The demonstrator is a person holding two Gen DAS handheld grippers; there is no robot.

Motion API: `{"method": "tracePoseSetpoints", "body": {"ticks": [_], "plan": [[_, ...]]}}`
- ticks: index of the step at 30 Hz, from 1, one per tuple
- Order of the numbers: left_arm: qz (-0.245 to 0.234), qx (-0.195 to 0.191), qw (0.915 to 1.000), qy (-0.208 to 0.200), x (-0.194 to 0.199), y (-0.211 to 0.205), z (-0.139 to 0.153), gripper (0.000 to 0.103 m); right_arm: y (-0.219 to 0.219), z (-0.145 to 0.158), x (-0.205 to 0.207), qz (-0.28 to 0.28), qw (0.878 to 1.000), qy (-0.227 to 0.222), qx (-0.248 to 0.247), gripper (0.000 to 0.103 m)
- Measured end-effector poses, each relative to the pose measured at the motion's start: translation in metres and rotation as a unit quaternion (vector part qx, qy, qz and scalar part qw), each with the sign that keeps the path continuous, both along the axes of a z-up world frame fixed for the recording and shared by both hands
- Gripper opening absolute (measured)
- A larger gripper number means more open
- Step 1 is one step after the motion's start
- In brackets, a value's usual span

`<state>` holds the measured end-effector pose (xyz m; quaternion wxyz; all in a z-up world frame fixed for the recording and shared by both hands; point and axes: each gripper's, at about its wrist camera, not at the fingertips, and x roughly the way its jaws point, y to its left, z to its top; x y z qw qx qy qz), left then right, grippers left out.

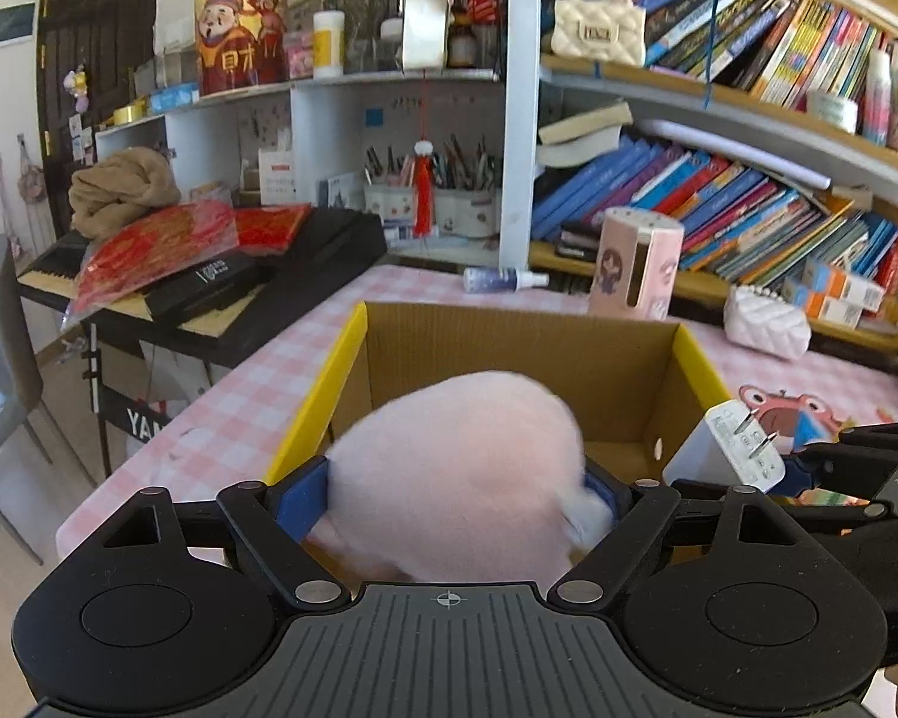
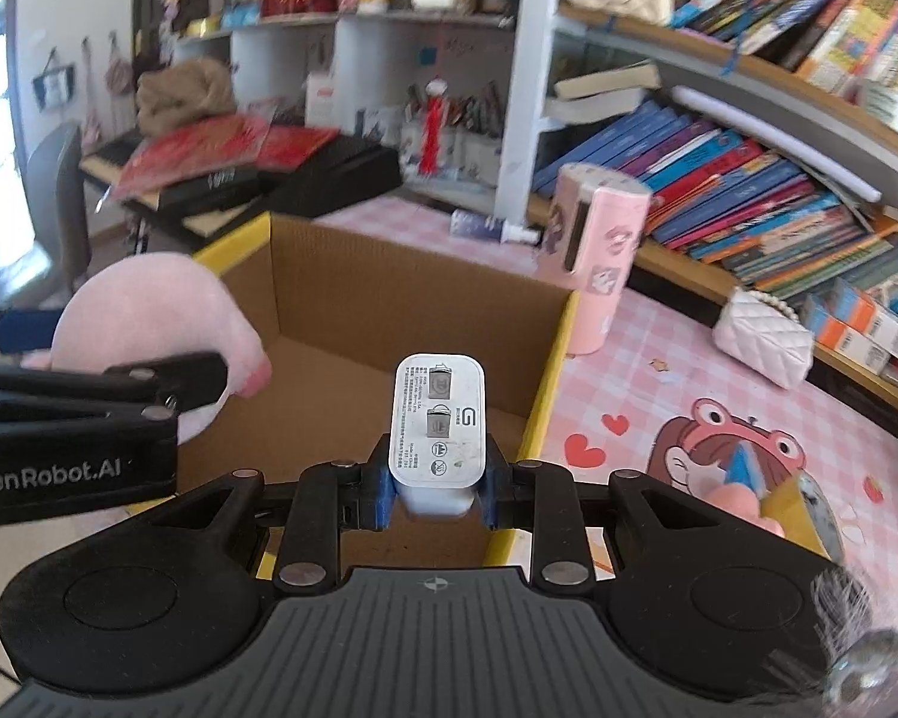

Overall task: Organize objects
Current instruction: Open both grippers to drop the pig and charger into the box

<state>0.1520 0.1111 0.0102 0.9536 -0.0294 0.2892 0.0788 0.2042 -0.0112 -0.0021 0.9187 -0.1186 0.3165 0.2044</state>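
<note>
Checked table point(image 1: 257, 395): box point(image 1: 509, 347), grippers clamp plush point(image 1: 455, 478), charger point(image 2: 438, 425)

A cluttered study corner in daylight.
White shelving point(image 1: 353, 119) and wooden bookshelves point(image 1: 718, 102) packed with books lined the wall behind a pink-checked table point(image 1: 233, 395). A dark door point(image 1: 90, 48) stood at left, near a grey chair point(image 1: 0, 323) on pale flooring.
</note>
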Motion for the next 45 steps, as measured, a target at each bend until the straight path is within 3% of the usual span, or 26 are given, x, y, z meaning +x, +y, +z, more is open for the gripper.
{"method": "tracePoseSetpoints", "body": {"ticks": [2, 6, 17, 25, 33, 36, 38, 39, 45], "plan": [[-0.002, 0.008, 0.9999, 0.008, 0.007, -0.002, -0.004, 0.065, 0.003, -0.007, 0.006, 0.012, 1.0, 0.008, -0.008, 0.025], [-0.005, 0.016, 0.9996, 0.023, 0.019, -0.004, -0.012, 0.056, 0.009, -0.015, 0.014, 0.04, 0.999, 0.008, -0.025, 0.025], [0.006, 0.017, 0.998, 0.061, 0.033, -0.004, -0.03, 0.052, 0.022, -0.026, 0.027, 0.088, 0.994, 0.011, -0.069, 0.025], [0.004, 0.013, 0.9973, 0.072, 0.03, -0.008, -0.032, 0.057, 0.02, -0.029, 0.037, 0.12, 0.988, 0.001, -0.095, 0.027], [-0.009, 0.014, 0.9984, 0.054, 0.026, -0.013, -0.025, 0.073, 0.011, -0.027, 0.051, 0.159, 0.982, -0.002, -0.103, 0.031], [-0.001, 0.022, 0.9992, 0.035, 0.02, -0.012, -0.018, 0.078, 0.008, -0.024, 0.053, 0.168, 0.981, 0.001, -0.096, 0.04], [0.006, 0.011, 0.9998, 0.016, 0.014, -0.007, -0.012, 0.089, 0.005, -0.017, 0.047, 0.156, 0.983, -0.021, -0.092, 0.057], [0.009, 0.003, 0.9999, 0.004, 0.01, -0.005, -0.008, 0.09, 0.002, -0.013, 0.043, 0.149, 0.984, -0.034, -0.086, 0.073], [0.009, -0.006, 0.9985, -0.053, -0.016, -0.005, 0.015, 0.095, -0.01, 0.012, 0.013, 0.109, 0.991, -0.071, -0.037, 0.076]]}}
